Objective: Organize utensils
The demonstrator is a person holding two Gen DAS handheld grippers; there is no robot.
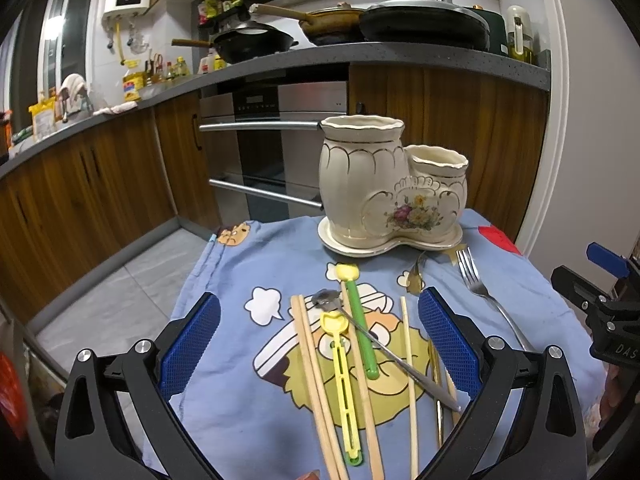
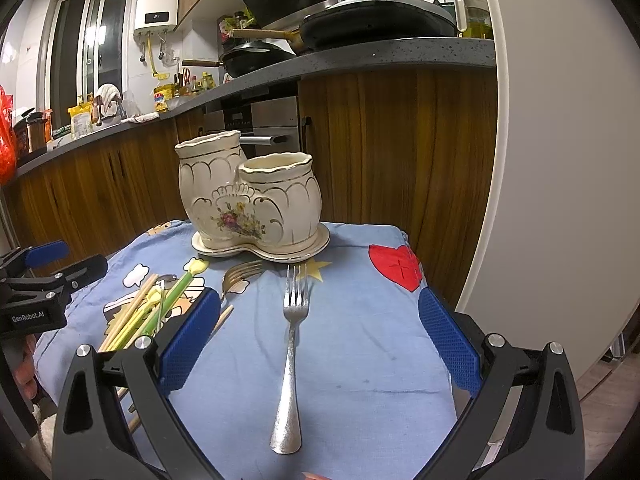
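Note:
A cream two-pot ceramic utensil holder [image 1: 384, 184] [image 2: 248, 204] stands at the far side of the blue cartoon cloth [image 1: 240, 280] [image 2: 360, 320]. My left gripper [image 1: 320, 340] is open above a pile of wooden chopsticks [image 1: 312, 380], a yellow plastic utensil [image 1: 342, 380], a green-handled utensil [image 1: 362, 328] and a small metal spoon [image 1: 384, 350]. My right gripper [image 2: 320, 336] is open, with a silver fork [image 2: 290, 360] lying between its fingers. A gold fork [image 2: 240, 274] lies near the holder.
The cloth covers a small table whose edges drop to a tiled floor [image 1: 120, 280] on the left. Wooden cabinets [image 2: 400, 160], an oven [image 1: 272, 152] and a counter with pans [image 1: 420, 28] stand behind. A white wall [image 2: 560, 160] is at the right.

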